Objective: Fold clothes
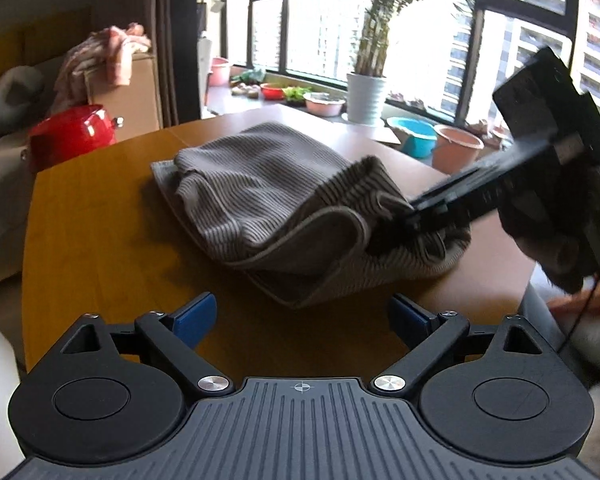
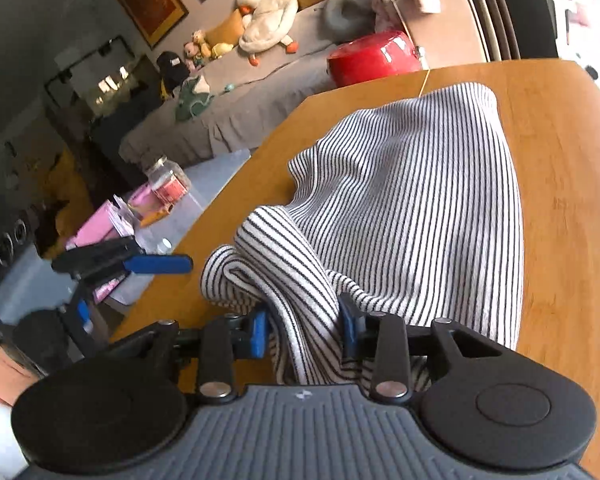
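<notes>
Red pot (image 1: 71,133) beyond striped garment (image 1: 284,200)

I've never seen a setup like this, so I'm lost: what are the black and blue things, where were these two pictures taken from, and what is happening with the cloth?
No robot here: a person holds a two-fingered gripper in each hand, each with a camera looking along its fingers. One picture is the left gripper's view: its blue-tipped fingers stand open above the wooden table, holding nothing. The other is the right gripper's view: its fingers are shut on a bunched edge of the striped garment, lifting it while the rest lies on the table.
</notes>
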Demonstrator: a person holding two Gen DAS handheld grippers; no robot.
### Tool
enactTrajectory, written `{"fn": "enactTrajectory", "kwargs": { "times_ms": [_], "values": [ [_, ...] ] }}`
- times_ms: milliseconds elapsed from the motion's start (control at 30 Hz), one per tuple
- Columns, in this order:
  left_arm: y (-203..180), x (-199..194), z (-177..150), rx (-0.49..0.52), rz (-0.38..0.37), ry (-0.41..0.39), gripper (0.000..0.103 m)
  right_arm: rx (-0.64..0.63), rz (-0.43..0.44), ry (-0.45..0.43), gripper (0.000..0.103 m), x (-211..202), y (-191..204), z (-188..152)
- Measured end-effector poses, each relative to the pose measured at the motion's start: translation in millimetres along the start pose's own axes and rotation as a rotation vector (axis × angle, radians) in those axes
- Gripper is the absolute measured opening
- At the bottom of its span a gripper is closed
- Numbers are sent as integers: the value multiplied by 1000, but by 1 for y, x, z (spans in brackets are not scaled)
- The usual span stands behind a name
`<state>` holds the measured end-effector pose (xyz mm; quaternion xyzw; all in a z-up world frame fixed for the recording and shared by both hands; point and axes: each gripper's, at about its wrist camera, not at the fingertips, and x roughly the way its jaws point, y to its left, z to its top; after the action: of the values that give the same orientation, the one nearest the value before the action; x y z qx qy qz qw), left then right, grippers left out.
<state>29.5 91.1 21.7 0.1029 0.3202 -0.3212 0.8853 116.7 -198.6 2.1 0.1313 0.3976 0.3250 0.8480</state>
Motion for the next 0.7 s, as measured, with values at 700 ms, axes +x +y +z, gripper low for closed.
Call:
{"fn": "enactTrajectory", "kwargs": {
  "times_ms": [700],
  "values": [
    [-25,56,27,204,-4,-16,97,-417,-116,9,37,4,46,-3]
  ]
}}
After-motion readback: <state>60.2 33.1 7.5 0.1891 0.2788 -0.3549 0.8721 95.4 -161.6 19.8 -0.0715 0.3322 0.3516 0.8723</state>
